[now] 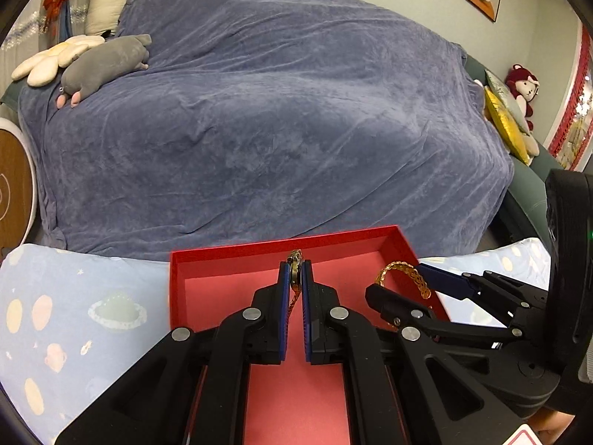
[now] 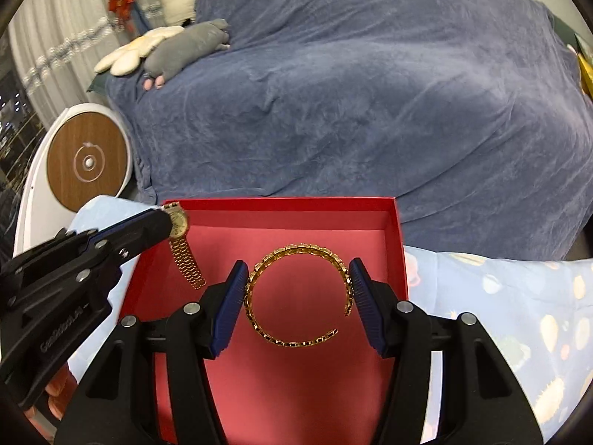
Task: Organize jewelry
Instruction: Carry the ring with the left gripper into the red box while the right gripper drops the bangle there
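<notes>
A red open box point(image 1: 222, 256) point(image 2: 396, 230) stands on a table with a light blue space-print cloth. My left gripper point(image 1: 295, 270) is shut on a gold watch point(image 1: 295, 267) by its face, above the box's left part; its band hangs down point(image 2: 187, 259). My right gripper point(image 2: 298, 282) holds a gold chain bangle point(image 2: 281, 259) between its blue pads point(image 2: 231, 296) over the box floor, touching both sides. The bangle also shows in the left wrist view point(image 1: 402, 272).
A large bed under a blue-grey blanket point(image 1: 278, 111) lies beyond the table. A grey plush point(image 1: 107, 63) and a flower cushion point(image 1: 55, 59) lie on it. A round wooden-faced device point(image 2: 87, 163) stands at the left. Yellow cushions and a red plush point(image 1: 522, 89) sit at the right.
</notes>
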The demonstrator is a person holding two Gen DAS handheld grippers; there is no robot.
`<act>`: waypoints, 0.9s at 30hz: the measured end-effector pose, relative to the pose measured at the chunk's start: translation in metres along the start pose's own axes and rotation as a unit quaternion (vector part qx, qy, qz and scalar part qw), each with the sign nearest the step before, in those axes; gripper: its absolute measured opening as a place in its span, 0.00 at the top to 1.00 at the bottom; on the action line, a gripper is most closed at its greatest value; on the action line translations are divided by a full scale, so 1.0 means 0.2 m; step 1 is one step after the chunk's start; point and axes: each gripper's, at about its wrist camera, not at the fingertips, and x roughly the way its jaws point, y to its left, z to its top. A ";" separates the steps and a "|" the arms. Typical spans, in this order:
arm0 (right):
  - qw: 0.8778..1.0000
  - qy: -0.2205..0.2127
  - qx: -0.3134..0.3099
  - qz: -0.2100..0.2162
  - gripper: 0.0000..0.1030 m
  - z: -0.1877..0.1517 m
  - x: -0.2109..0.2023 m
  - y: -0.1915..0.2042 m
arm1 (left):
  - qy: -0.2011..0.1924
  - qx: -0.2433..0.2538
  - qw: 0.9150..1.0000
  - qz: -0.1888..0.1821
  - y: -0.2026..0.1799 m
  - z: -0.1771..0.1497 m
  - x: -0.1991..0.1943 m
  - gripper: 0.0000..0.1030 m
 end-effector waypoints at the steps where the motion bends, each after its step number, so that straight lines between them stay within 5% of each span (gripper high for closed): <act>1: 1.000 0.006 0.004 0.001 0.47 0.01 0.04 -0.01 | 0.001 0.002 1.000 0.004 0.00 0.00 0.03 0.97; 13: 0.999 0.046 -0.005 -0.008 0.47 0.03 0.24 -0.07 | 0.039 -0.007 0.999 0.032 0.06 -0.03 0.26 0.96; 18: 0.999 0.039 -0.001 0.003 0.36 0.00 0.22 -0.06 | 0.025 -0.018 0.999 0.039 0.09 -0.04 0.24 0.94; 27: 0.999 0.013 0.032 0.000 0.32 -0.10 0.12 -0.07 | 0.029 -0.016 0.999 0.041 0.14 -0.09 0.19 0.93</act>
